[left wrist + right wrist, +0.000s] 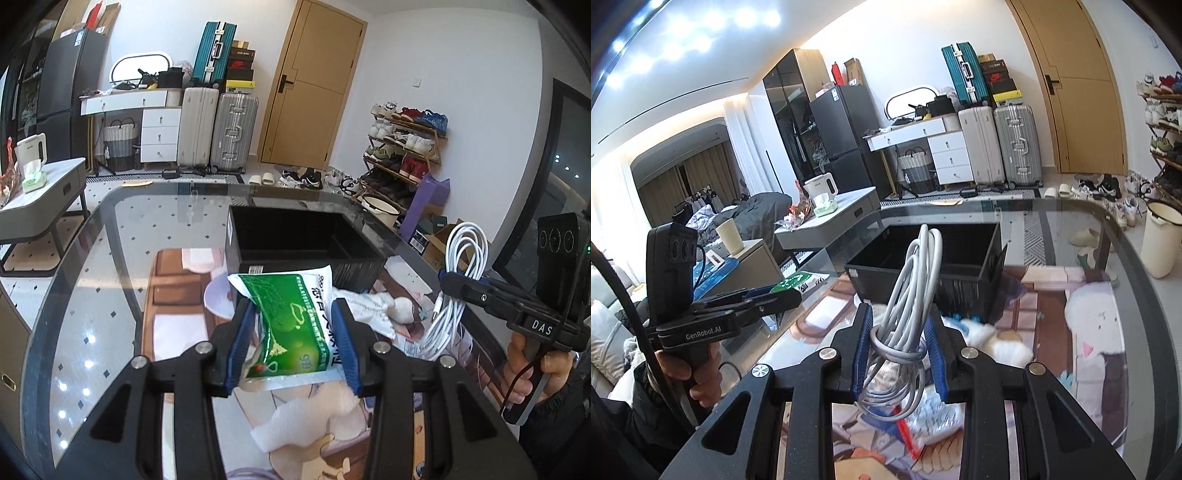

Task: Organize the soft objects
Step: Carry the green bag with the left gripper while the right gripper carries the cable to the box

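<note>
My left gripper (293, 334) is shut on a green and white soft packet (291, 317) and holds it above the glass table, just in front of the black storage box (295, 243). My right gripper (899, 349) is shut on a coiled white cable (908, 306), held upright in front of the same box (923, 254). The cable and right gripper also show at the right of the left wrist view (458, 280). A small white plush toy (400, 308) and a white foam piece (310, 417) lie on the table under the grippers.
The glass table (110, 295) has a rounded dark rim and a printed mat beneath. More soft items lie by the box (993, 339). A grey side table (40, 199), suitcases (218, 129), a shoe rack (402, 147) and a white pot (1160, 240) stand around.
</note>
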A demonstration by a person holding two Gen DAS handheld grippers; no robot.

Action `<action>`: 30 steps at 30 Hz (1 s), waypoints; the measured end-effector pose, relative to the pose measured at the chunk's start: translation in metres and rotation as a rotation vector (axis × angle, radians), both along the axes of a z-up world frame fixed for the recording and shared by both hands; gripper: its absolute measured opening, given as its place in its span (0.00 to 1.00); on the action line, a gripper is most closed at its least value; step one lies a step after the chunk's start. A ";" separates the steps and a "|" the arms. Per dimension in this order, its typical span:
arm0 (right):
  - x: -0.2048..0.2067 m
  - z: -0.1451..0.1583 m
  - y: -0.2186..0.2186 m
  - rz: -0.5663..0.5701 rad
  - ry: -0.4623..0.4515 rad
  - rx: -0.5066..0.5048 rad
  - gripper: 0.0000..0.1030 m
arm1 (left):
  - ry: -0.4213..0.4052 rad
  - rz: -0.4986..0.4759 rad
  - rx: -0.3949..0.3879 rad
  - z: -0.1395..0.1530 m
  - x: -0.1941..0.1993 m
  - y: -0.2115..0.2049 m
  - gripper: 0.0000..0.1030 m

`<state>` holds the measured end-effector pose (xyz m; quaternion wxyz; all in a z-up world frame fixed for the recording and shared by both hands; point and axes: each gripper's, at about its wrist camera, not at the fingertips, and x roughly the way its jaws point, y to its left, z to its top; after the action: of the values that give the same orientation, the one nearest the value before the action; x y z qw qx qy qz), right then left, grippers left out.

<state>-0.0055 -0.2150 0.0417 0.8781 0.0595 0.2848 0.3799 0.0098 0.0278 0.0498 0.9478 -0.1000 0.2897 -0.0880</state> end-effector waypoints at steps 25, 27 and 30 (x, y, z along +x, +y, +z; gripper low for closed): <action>0.064 0.043 0.023 -0.054 -0.109 -0.073 0.27 | -0.100 -0.002 0.076 0.027 0.051 -0.013 0.41; 0.071 0.044 0.027 -0.052 -0.107 -0.079 0.27 | -0.111 0.004 0.079 0.027 0.054 -0.010 0.41; 0.081 0.045 0.031 -0.052 -0.116 -0.088 0.27 | -0.116 0.012 0.074 0.029 0.063 -0.006 0.41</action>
<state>0.0759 -0.1842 0.0870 0.9044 0.0059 0.2482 0.3471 0.0732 0.0218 0.0785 0.9666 -0.0612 0.2367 -0.0772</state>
